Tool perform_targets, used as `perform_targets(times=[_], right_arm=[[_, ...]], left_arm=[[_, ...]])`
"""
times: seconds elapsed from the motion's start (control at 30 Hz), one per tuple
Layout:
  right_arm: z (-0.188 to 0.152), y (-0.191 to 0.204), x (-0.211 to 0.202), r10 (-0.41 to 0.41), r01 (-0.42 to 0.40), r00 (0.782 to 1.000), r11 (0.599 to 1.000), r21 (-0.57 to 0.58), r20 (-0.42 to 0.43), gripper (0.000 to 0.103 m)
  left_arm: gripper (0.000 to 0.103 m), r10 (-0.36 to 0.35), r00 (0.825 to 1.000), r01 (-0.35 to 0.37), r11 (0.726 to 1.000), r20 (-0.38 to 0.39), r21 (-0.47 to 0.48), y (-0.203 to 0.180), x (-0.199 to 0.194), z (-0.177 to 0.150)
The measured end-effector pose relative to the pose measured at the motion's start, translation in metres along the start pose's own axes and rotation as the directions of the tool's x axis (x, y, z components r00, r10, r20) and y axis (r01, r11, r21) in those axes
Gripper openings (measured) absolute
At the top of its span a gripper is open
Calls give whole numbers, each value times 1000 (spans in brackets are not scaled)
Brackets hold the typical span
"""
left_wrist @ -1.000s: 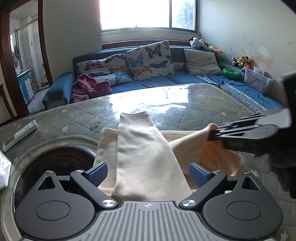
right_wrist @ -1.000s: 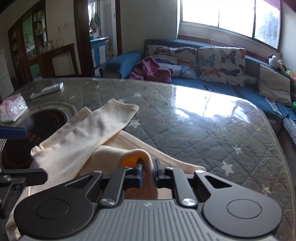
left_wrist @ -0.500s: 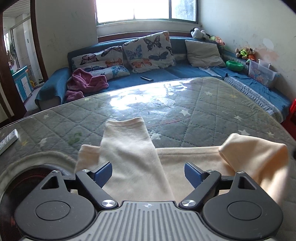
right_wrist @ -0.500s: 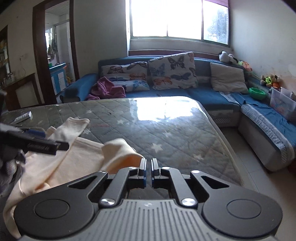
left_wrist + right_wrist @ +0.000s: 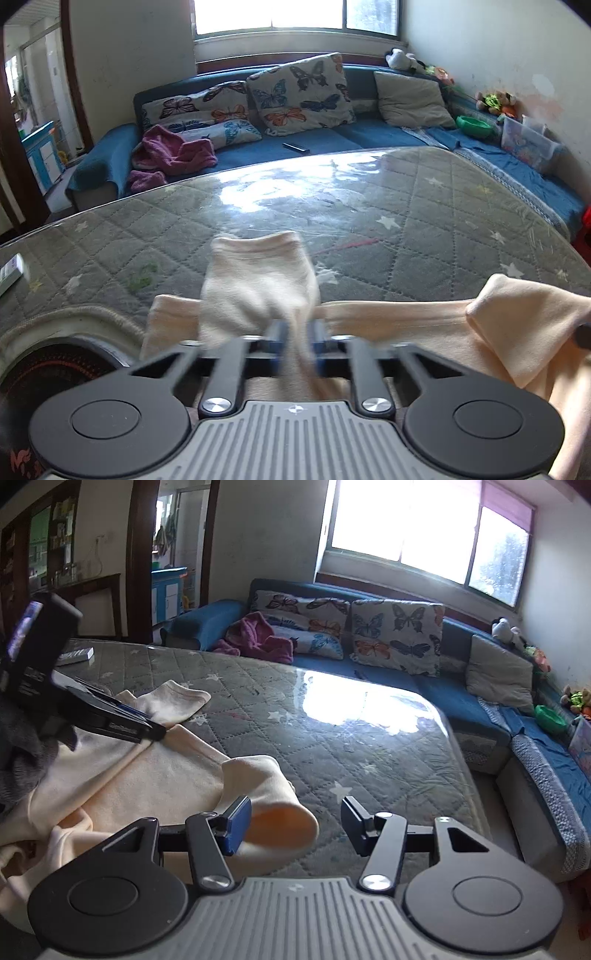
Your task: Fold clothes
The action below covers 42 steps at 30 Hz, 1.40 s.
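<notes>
Left hand-held gripper [image 5: 295,341] pinches cream garment [image 5: 406,328]; right hand-held gripper [image 5: 295,825] gapes.

Garment [image 5: 406,332] on table [image 5: 406,206] (near edge), sofa [image 5: 351,138] behind, pillows [image 5: 299,94] on sofa

A cream-coloured garment [image 5: 399,332] lies spread on the quilted, glass-topped table [image 5: 406,206], soft and slightly rumpled. One sleeve [image 5: 258,280] is folded in across the body, its open cuff pointing toward the sofa side, and a pinch of its fabric is bunched up near the body. The other sleeve [image 5: 269,797] lies doubled over at the right edge, its rounded end raised off the table.
</notes>
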State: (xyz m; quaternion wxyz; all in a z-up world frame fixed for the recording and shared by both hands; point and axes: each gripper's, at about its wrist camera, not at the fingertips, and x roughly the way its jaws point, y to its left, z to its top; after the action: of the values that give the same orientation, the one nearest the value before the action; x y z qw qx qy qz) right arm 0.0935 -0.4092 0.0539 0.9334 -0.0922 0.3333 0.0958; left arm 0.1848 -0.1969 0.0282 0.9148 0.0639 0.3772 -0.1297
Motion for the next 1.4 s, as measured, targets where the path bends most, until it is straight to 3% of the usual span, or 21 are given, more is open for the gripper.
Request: perform_targets(times=[0.03,0.1,0.2,0.4,0.6,0.77,0.93,1.07,1.13,1.17,1.27,1.33,1.4], right_arm=[[0,0,4,2,-2,1000,1000,3,-11,41],[1,2,11,0,0,1000,1000,9,-30,15],[-1,-2,1,-15,15,1000,999,48,-7,7],[-6,-19,-46,-86,76,993,990,118,85,5],[-29,-34,-102,-164,136,976,972,189,142,5],[-58,-49,-135,-232,195,965,948,252,126,5],[-91,-66,-134,-273,252,962,913,322,23,5],[-113,-76,-130,-291,289,955,887,359,-51,19],[-124,-80,-128,-298,309,950,874,375,-89,27],[-129,-83,-126,-301,319,948,867,384,-107,39],[-132,-86,-142,-344,353,934,856,379,-92,44],[-129,-84,-144,-337,342,938,869,358,-79,46],[-123,-79,-141,-317,321,946,891,322,-66,56]], left_arm=[[8,-7,1000,7,1000,5,-11,4,-2,-1],[6,-12,1000,12,1000,21,-29,11,-9,-3],[6,-2,999,5,998,50,-57,22,-26,-6],[6,33,991,-13,989,133,-146,57,-83,-20],[6,89,976,-33,963,201,-266,102,-156,-51],[6,141,973,-68,933,185,-354,138,-208,-100],[0,180,980,-131,902,81,-412,162,-225,-156],[0,213,977,-200,881,-19,-429,173,-224,-190],[1,210,977,-201,889,-26,-411,170,-228,-196],[1,199,980,-191,898,-21,-396,167,-231,-198],[3,138,990,-130,943,6,-307,139,-235,-192],[6,53,998,-43,968,34,-246,111,-232,-182],[6,-35,998,44,982,56,-183,83,-229,-172]])
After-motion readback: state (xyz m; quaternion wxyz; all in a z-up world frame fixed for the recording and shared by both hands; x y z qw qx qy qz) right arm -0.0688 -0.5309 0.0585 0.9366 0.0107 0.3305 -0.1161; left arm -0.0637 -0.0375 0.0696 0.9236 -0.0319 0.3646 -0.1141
